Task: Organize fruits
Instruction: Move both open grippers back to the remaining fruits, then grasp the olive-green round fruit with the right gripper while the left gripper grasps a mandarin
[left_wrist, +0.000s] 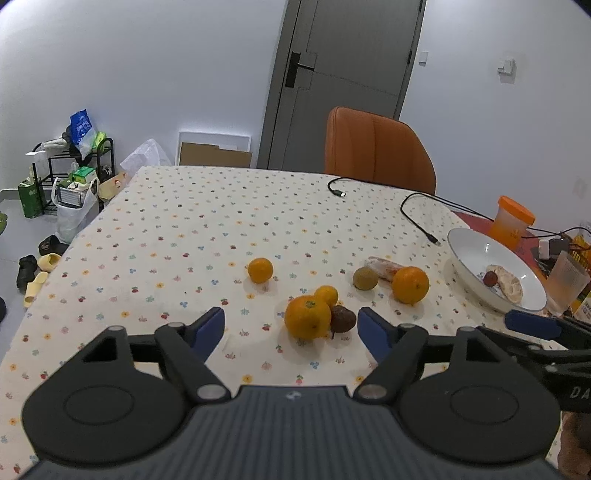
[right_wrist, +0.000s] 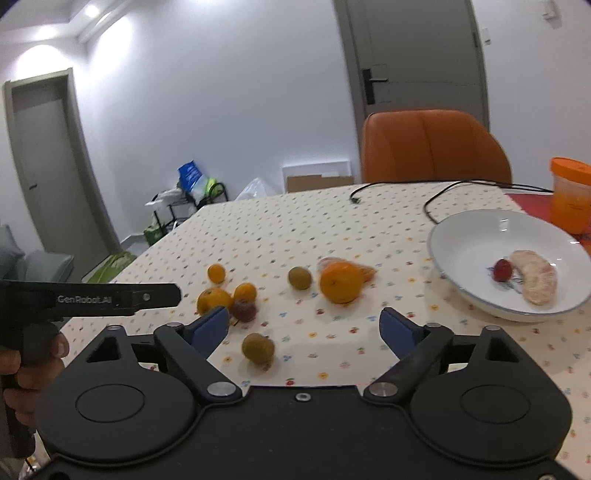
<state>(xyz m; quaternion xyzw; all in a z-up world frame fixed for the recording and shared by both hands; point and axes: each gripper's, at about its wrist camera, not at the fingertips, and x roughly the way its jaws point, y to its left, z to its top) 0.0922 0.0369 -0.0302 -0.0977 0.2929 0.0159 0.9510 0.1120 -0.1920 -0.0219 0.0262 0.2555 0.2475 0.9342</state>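
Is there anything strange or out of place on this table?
Yes. Two black cables lie loose across the tablecloth, near the white bowl. Most fruit sits scattered outside it; one orange rests against a plastic-wrapped item.

Right gripper (right_wrist: 304, 328): hanging wide open over the table (right_wrist: 369, 229), holding nothing.
Green fruit (right_wrist: 258, 347): sitting between the blue fingers (right_wrist: 399, 328).
Bowl (right_wrist: 461, 240): holding a red fruit (right_wrist: 503, 270) and a peeled piece (right_wrist: 537, 282).
Oranges (right_wrist: 340, 282): lying near the middle.
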